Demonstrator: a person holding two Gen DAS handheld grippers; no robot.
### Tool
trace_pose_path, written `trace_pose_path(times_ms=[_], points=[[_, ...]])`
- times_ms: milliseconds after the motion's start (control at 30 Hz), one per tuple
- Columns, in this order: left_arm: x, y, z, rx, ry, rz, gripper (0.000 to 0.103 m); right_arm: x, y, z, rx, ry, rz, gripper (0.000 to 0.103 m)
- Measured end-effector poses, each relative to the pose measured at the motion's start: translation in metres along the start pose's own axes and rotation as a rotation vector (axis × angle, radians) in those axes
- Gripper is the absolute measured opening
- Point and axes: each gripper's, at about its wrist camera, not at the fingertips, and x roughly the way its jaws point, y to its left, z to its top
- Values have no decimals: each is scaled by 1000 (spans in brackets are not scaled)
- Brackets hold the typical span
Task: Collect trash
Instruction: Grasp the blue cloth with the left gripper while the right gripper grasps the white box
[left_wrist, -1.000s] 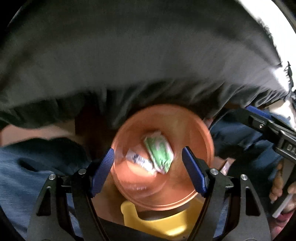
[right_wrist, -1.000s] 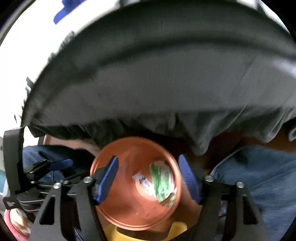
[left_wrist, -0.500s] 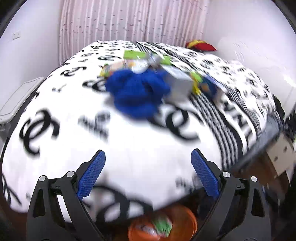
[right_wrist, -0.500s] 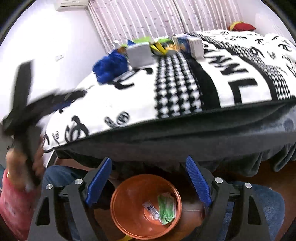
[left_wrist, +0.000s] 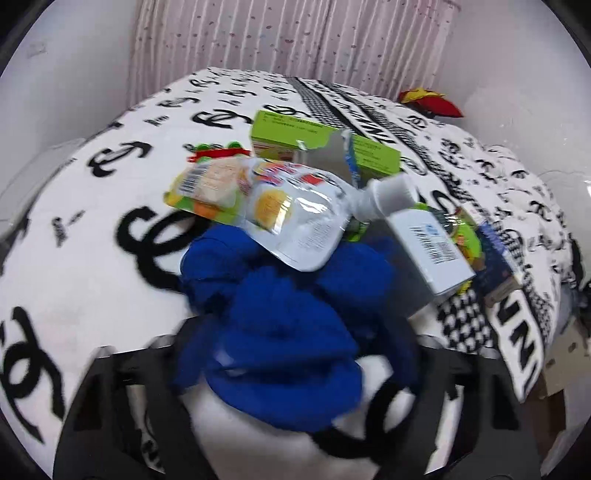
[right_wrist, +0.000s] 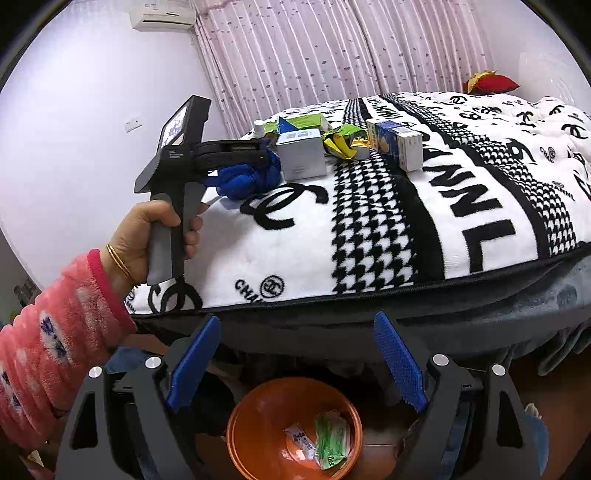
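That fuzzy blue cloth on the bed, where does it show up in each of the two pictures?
Left wrist view: the blue cloth fills the lower centre, under the silver pouch.
Right wrist view: it lies far off at the upper left, at the front end of the left tool.
Shared landmark: the white box beside the cloth.

A white blanket (right_wrist: 369, 236) carries black logos, lettering and houndstooth bands, and a bright blue cloth (left_wrist: 280, 332) lies on it. The bin (right_wrist: 240, 435) is orange, the sleeve (right_wrist: 55, 332) pink with red cuff, the curtain (right_wrist: 332, 48) pale pink with dark specks.
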Motion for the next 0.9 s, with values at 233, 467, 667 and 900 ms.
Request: trace_pose_path(times_ms=[233, 467, 667, 900], points=[[-32, -2, -22, 24, -43, -26, 49, -2, -4, 4, 21, -28, 3, 84], [-78, 16, -61, 28, -78, -70, 48, 9, 0, 19, 5, -88, 23, 84], [-122, 34, -101, 14, -113, -76, 48, 43, 9, 61, -50, -146, 30, 84], [-151, 49, -127, -2, -144, -67, 48, 109, 12, 123, -41, -163, 4, 84]])
